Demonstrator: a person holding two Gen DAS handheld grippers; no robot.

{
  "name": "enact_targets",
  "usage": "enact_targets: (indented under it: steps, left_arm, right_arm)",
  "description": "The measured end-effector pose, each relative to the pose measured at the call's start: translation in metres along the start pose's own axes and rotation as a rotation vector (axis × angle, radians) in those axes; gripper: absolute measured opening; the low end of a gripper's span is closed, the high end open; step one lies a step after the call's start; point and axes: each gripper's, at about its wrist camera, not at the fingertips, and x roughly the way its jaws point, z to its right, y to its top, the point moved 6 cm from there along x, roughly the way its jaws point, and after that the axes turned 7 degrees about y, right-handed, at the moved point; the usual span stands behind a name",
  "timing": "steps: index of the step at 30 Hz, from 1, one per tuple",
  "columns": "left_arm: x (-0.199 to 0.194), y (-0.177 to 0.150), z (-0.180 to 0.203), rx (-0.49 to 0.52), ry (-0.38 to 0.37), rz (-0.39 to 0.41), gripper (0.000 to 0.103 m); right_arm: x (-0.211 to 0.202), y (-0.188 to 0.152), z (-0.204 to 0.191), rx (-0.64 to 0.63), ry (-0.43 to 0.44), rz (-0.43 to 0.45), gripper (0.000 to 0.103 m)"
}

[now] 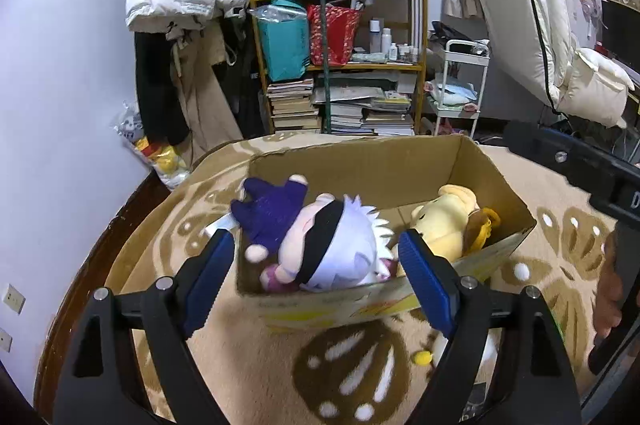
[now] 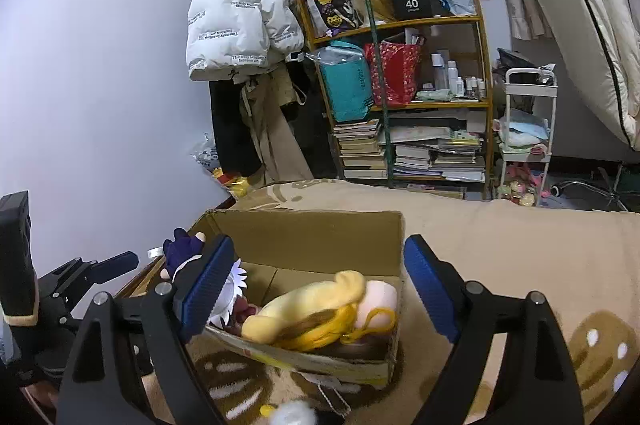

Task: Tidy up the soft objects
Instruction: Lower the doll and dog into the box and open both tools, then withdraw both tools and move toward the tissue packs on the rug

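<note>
While we hold both grippers above the beige patterned blanket [image 1: 248,377], the left gripper [image 1: 316,281] has its blue pads wide apart, holding nothing, framing the white-haired doll [image 1: 340,249] in the cardboard box [image 1: 360,161]. Our right gripper [image 2: 316,289] is equally spread and empty, hovering over the same box [image 2: 312,237]. That doll lies at the box's left end, purple-sleeved arm up over the rim. A yellow plush [image 1: 448,217] lies at the right end, just beside it. A small white-and-yellow plush [image 2: 294,415] sits on the blanket near the box front, mostly cut off, so we can't identify it. Behind stands a cluttered wooden shelf [image 1: 340,65].
</note>
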Motion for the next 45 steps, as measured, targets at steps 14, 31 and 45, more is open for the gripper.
enact_targets:
  steps: [14, 31, 45]
  left_arm:
    - [-0.047, -0.020, 0.002, 0.030, 0.001, -0.004, 0.098]
    - [-0.093, -0.049, 0.018, 0.102, -0.046, -0.095, 0.098]
    - [-0.084, -0.074, 0.033, 0.171, -0.079, -0.209, 0.098]
  right_arm:
    - [-0.059, -0.002, -0.007, -0.018, -0.061, 0.024, 0.103]
    - [-0.117, -0.033, -0.022, 0.008, -0.071, -0.024, 0.103]
    - [-0.112, -0.087, -0.008, 0.192, -0.073, -0.268, 0.103]
